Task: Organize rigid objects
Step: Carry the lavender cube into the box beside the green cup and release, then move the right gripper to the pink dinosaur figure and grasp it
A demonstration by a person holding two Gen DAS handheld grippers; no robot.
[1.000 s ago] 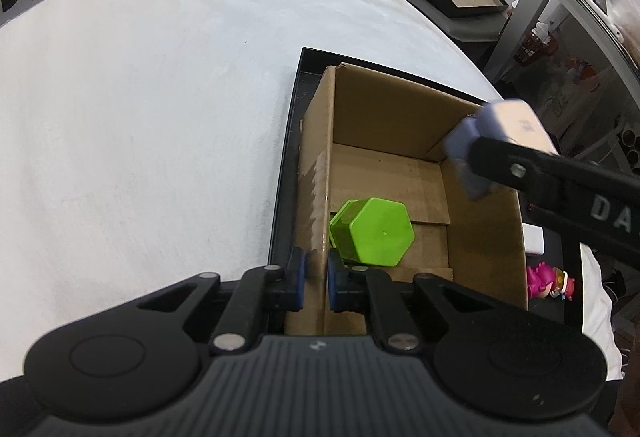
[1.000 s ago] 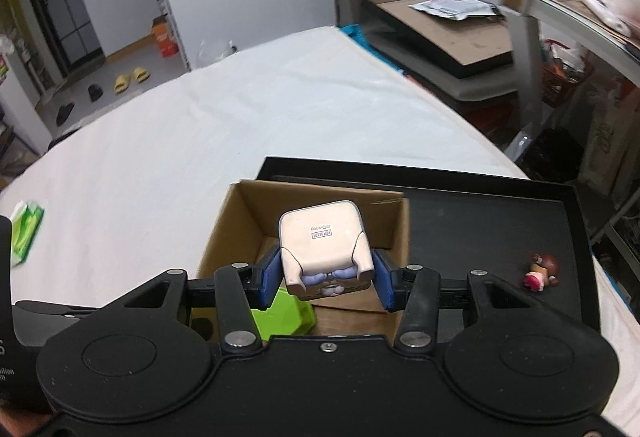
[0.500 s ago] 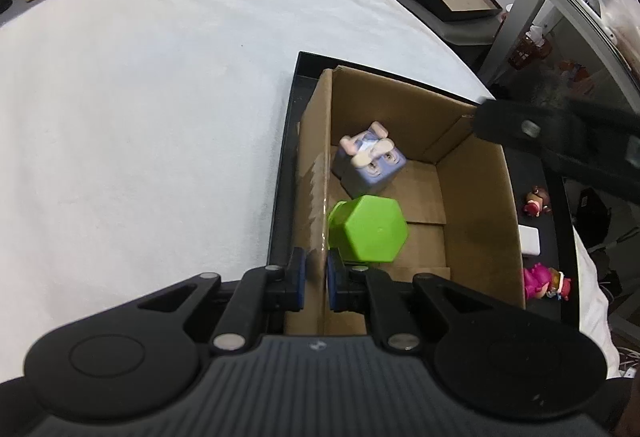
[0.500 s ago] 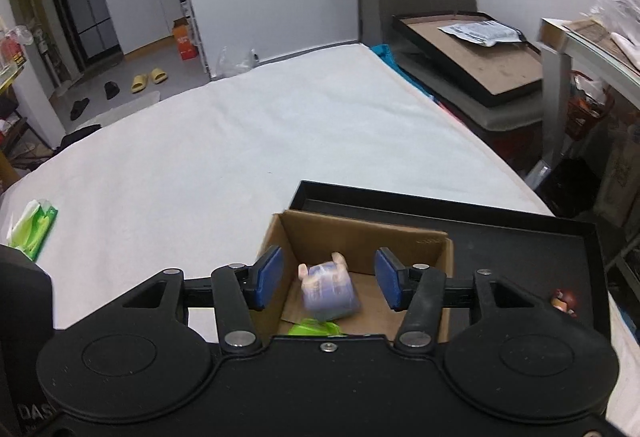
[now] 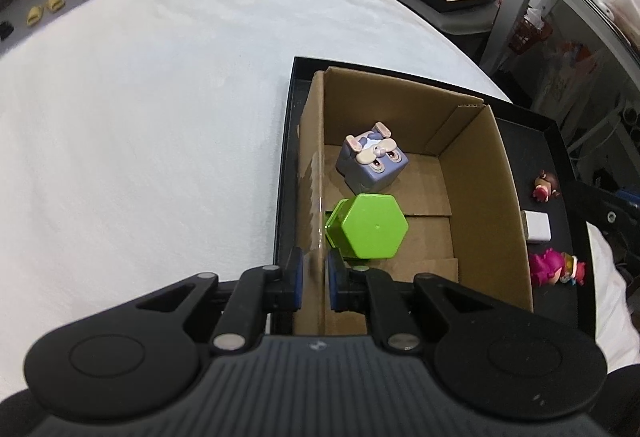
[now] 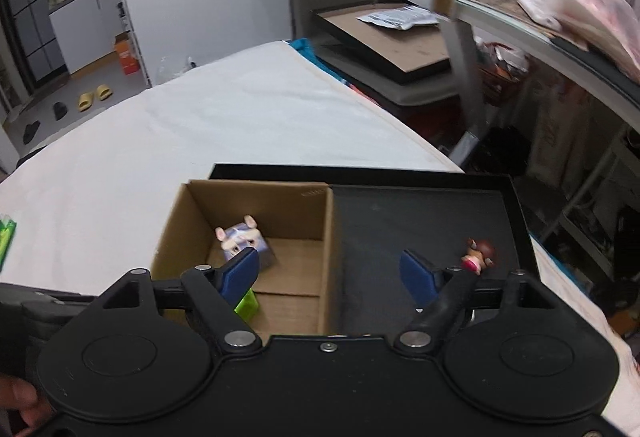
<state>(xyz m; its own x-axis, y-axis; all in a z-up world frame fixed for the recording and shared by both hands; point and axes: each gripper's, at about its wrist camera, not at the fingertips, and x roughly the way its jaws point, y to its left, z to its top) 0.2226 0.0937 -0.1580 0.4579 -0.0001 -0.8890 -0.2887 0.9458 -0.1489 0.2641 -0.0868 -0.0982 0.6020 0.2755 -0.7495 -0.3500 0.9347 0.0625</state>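
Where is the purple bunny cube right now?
In the left wrist view, the bunny cube lies inside the cardboard box, toward its far left corner, just beyond the green hexagonal block.

Matt brown cardboard box (image 5: 480,173), glossy green plastic hexagon (image 5: 374,227), matt black tray (image 6: 420,209), soft white cloth (image 5: 140,97)

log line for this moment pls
left gripper: shut on cardboard box wall | right gripper: open, empty | in box: bunny cube toy, green hexagonal container | on black tray: brown-haired figurine

A white-covered bed (image 5: 140,109) (perhaps a table) bears a black tray (image 5: 558,141).
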